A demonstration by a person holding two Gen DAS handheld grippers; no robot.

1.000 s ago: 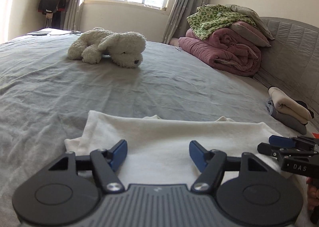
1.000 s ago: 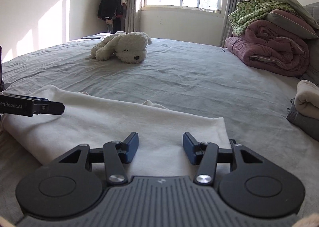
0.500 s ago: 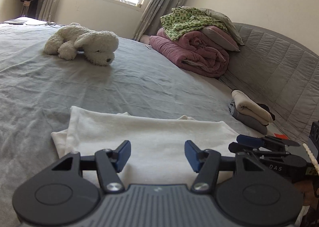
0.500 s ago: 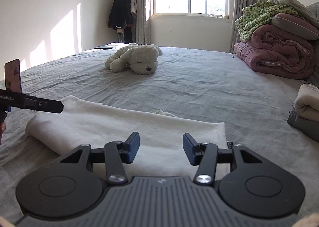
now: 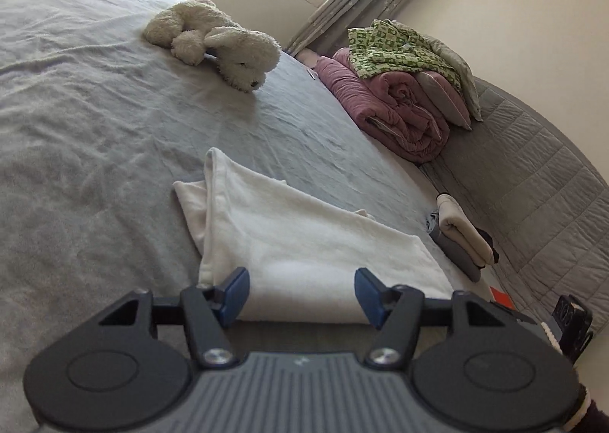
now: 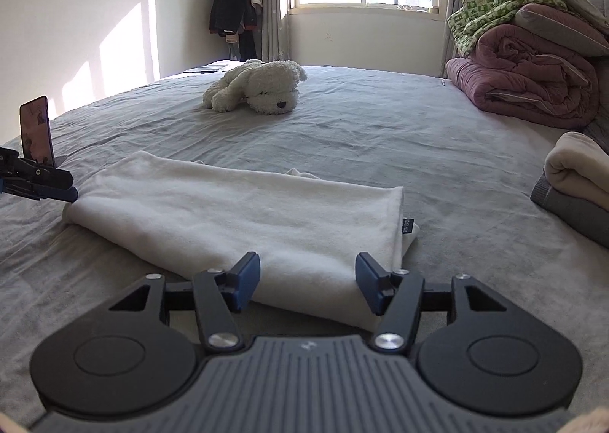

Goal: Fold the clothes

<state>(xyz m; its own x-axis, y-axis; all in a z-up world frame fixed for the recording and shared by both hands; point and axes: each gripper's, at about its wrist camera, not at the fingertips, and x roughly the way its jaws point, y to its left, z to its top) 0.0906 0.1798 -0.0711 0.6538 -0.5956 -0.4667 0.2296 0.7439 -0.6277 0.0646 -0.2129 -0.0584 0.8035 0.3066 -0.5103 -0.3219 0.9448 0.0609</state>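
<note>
Both tools stand with jaws spread wide and nothing between them: the right gripper [image 6: 307, 282] hovers over the near right corner of the white garment [image 6: 243, 212], the left gripper [image 5: 300, 294] over its near left end. The garment lies on the grey bed sheet [image 6: 380, 136] as a long, doubled band running left to right, a small label showing at its right end. Such a band fits either a fold midway or one just laid and being let go. If another fold is meant, each pinch should take every layer at the edge, with both ends lifted level. To the far right sits a stack of folded clothes [image 6: 574, 181]; farther off, a plush dog [image 6: 259, 86].
</note>
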